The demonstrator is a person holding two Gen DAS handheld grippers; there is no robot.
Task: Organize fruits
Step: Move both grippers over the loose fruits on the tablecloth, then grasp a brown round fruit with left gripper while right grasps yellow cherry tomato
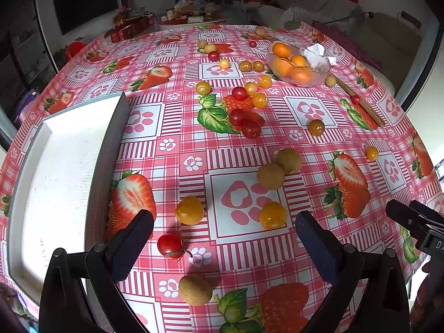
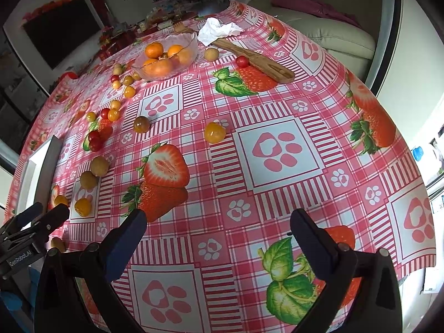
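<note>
Many small fruits lie loose on the pink strawberry-print tablecloth (image 1: 238, 149). My left gripper (image 1: 224, 222) is open and empty, low over the near edge. Close to it lie a red cherry tomato (image 1: 170, 246), a yellow tomato (image 1: 189, 210), another yellow tomato (image 1: 273, 215) and a brown longan (image 1: 195, 290). Two more longans (image 1: 279, 169) lie just beyond. A white tray (image 1: 55, 183) stands at the left. My right gripper (image 2: 219, 222) is open and empty over bare cloth; a yellow tomato (image 2: 214, 132) lies ahead of it.
A glass bowl (image 1: 298, 65) of oranges stands at the back right, also in the right wrist view (image 2: 166, 55). A wooden spoon (image 2: 249, 57) and crumpled tissue (image 2: 219, 30) lie beside it. Several tomatoes (image 1: 247, 102) scatter mid-table. The right gripper's body (image 1: 416, 222) shows at the right edge.
</note>
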